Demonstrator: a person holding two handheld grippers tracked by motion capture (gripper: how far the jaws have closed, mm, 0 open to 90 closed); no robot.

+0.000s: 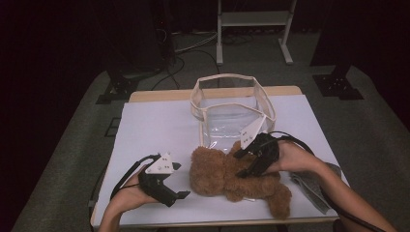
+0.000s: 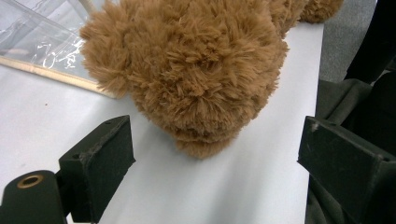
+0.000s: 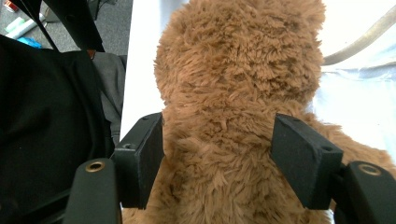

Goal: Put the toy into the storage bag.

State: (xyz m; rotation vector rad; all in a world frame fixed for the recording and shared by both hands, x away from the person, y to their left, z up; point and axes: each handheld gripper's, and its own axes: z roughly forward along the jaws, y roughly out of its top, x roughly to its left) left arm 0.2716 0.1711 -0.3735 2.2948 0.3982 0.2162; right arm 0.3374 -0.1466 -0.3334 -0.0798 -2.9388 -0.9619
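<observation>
The right gripper [image 3: 217, 158] sits over a brown teddy bear [image 3: 238, 84], its black jaws spread either side of the furry body. The bear lies on a white table [image 3: 144, 60], clear plastic bag [image 3: 359, 79] just beside it.

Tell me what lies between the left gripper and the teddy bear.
Nothing: in the left gripper view, only bare white table separates the open left gripper from the teddy bear. The high view shows the same gap.
</observation>
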